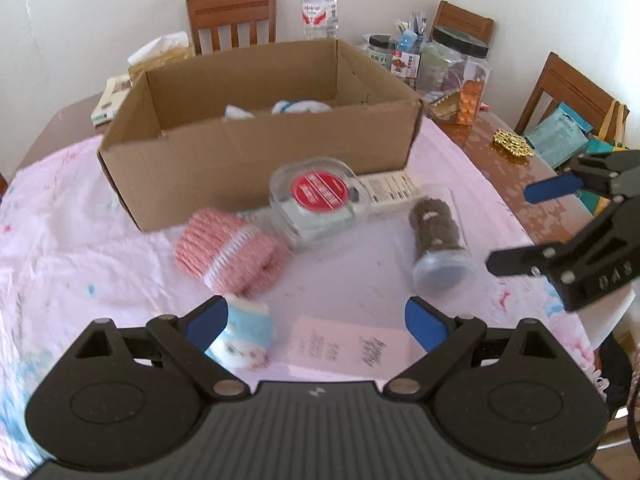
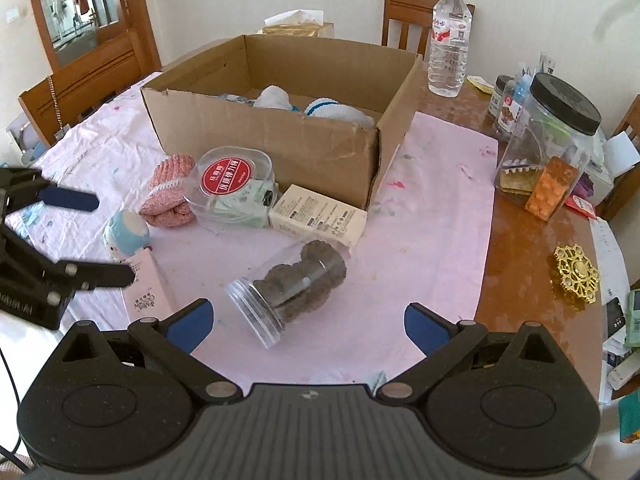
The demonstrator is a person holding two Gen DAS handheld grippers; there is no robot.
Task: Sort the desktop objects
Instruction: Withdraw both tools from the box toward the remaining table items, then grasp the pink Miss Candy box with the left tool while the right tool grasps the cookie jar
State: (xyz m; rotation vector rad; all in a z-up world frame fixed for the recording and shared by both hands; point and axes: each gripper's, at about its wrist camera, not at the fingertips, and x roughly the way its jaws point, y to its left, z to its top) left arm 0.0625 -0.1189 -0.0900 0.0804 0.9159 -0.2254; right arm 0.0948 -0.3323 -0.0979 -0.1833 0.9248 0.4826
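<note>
A cardboard box [image 1: 224, 152] [image 2: 280, 140] sits on the pink cloth with white rolled items inside. In front of it lie a pink knitted roll [image 1: 230, 250] [image 2: 168, 192], a clear tub with a red lid [image 1: 316, 200] [image 2: 232, 188], a cream carton [image 2: 318, 216], a clear jar of brown rolls [image 1: 438, 240] [image 2: 292, 288], a light blue rolled sock [image 1: 244, 340] [image 2: 126, 236] and a pink card [image 1: 348, 350] [image 2: 146, 288]. My left gripper [image 1: 316, 322] [image 2: 108, 236] is open above the sock and card. My right gripper [image 2: 306, 326] [image 1: 510, 226] is open just short of the jar.
A water bottle [image 2: 450, 40], a large black-lidded jar [image 2: 552, 148], small jars and a gold ornament [image 2: 576, 274] stand on the bare wood at the right. Wooden chairs ring the table. A tissue box [image 2: 298, 26] sits behind the cardboard box.
</note>
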